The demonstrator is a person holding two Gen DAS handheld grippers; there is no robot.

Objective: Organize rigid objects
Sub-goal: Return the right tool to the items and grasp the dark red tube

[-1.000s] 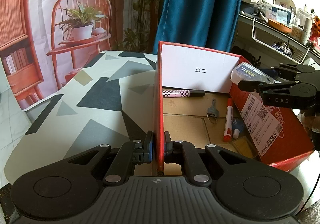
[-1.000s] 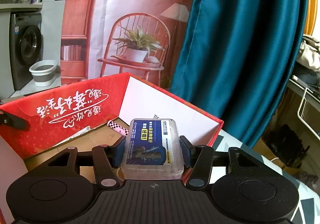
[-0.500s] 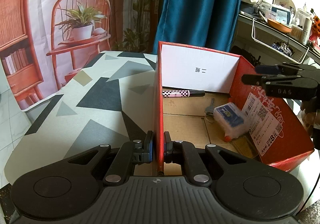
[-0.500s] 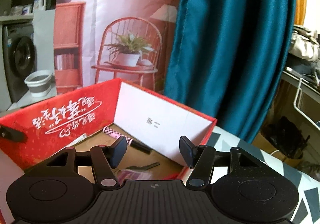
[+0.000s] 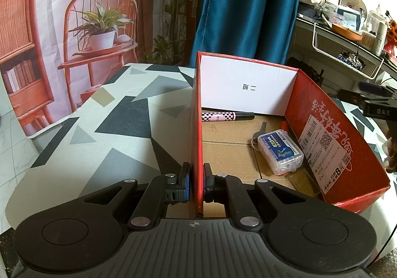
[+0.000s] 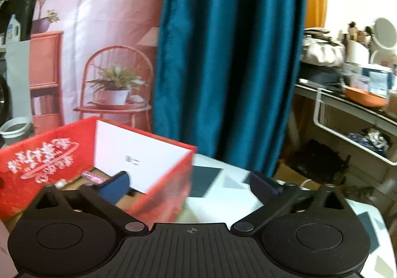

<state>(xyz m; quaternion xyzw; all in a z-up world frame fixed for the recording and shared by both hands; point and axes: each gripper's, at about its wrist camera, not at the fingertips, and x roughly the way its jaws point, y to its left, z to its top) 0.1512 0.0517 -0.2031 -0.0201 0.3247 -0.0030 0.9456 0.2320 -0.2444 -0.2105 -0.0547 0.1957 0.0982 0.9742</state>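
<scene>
Left wrist view first: my left gripper [image 5: 194,182] is sitting nearest the lens, its two pads clamped tight on the near end of the left wall of the one red cardboard box [image 5: 347,153], one pad outside and one inside. I am counting four things lying on the box floor. Closest is one clear plastic case [image 5: 280,151] with a blue label, lying flat near the right wall and resting partly over one grey key [image 5: 260,127]. Behind the case one red marker [image 5: 284,125] is peeking out, mostly hidden. Farthest back, one pen with a pink checkered barrel [image 5: 227,116] is lying along the foot of the white back wall. The near and middle floor on the left side of the box is lying bare. To the left of the box the patterned desk [image 5: 111,134] is running wide and bare out to its rounded edge.

Right wrist view, which is blurring: my right gripper [image 6: 192,184] is holding nothing, and its jaws have just been opening and are now standing spread wide. It is hovering over the box's far right corner, one finger over the inside and the other over the desk outside. Beyond, one teal curtain [image 6: 230,54] is hanging, with a cluttered shelf [image 6: 352,109] off to the right.
</scene>
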